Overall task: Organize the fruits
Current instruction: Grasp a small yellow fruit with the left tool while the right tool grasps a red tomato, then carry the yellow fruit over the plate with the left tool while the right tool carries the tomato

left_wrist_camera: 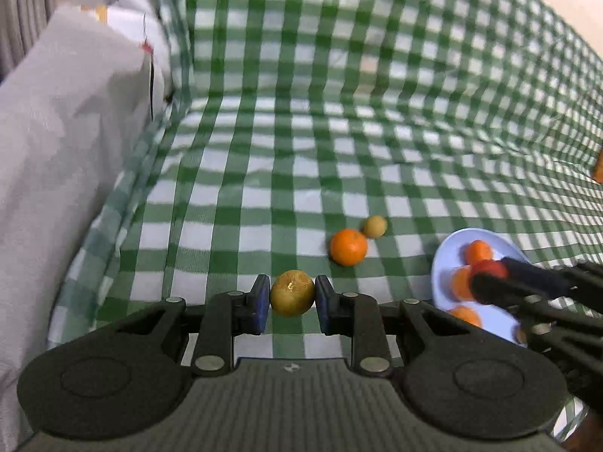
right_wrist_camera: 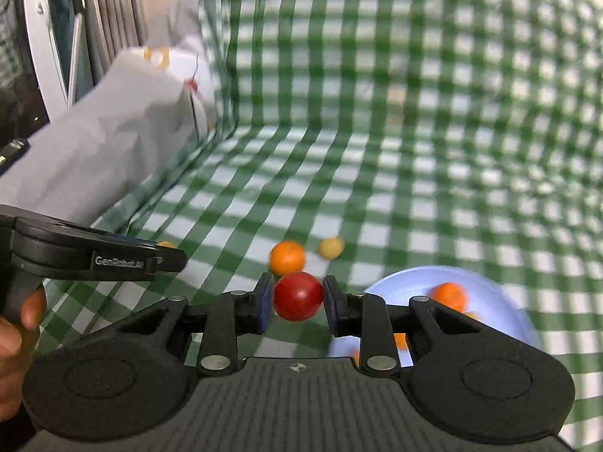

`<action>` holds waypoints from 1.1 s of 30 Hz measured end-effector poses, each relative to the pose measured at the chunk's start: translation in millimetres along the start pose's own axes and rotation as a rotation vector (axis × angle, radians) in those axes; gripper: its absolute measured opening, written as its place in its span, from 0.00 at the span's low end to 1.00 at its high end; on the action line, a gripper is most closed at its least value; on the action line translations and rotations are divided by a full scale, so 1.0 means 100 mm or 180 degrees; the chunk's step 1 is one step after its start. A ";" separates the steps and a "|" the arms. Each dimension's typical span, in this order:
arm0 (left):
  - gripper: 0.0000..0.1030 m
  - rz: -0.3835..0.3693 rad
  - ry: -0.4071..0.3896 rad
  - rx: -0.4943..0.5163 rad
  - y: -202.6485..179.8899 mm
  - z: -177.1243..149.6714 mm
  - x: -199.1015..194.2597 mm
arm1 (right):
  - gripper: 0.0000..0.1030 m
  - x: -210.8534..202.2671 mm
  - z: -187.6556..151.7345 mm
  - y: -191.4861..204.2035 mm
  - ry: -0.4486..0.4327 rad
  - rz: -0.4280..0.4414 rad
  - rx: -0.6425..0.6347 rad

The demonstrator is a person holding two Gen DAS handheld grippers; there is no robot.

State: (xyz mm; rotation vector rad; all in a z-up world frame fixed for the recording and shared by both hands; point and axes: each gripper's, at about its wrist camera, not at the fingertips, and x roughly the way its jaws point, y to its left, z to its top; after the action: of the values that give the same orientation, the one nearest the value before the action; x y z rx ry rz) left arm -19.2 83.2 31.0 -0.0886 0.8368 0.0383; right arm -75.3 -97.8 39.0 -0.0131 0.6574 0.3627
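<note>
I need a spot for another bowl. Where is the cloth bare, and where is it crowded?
Bare checked cloth spans the middle, between the grey fabric on the left and the draped back. It is crowded near the blue plate, the orange, the small yellow fruit and both grippers.

Two low fisheye views are taken along the jaws, both facing the same checked backdrop.

The left wrist view is set just above the green-checked surface (left_wrist_camera: pixel 241 203), close behind the left gripper (left_wrist_camera: pixel 293 298), facing the raised cloth at the back. The right wrist view is set close behind the right gripper (right_wrist_camera: pixel 298 297), further right, with the same heading (strongly blurred). Shared by both views are the orange fruit (left_wrist_camera: pixel 348 247) (right_wrist_camera: pixel 287 257), the small yellow fruit (left_wrist_camera: pixel 375 226) (right_wrist_camera: pixel 331 247), the pale blue plate (left_wrist_camera: pixel 444 260) (right_wrist_camera: pixel 501 301) and the grey bundle (left_wrist_camera: pixel 64 143) (right_wrist_camera: pixel 109 150) at left; each gripper is seen in the other's view.
</note>
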 end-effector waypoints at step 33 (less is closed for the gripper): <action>0.27 -0.0359 -0.0011 0.0291 -0.75 0.10 0.03 | 0.29 -0.33 -0.31 -1.11 -0.0031 -0.0788 0.0637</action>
State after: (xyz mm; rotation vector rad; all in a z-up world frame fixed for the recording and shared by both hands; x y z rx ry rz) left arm -4.5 9.8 40.7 -0.0496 0.8279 -0.1059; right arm -80.7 -216.1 23.2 0.0971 0.6714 0.0575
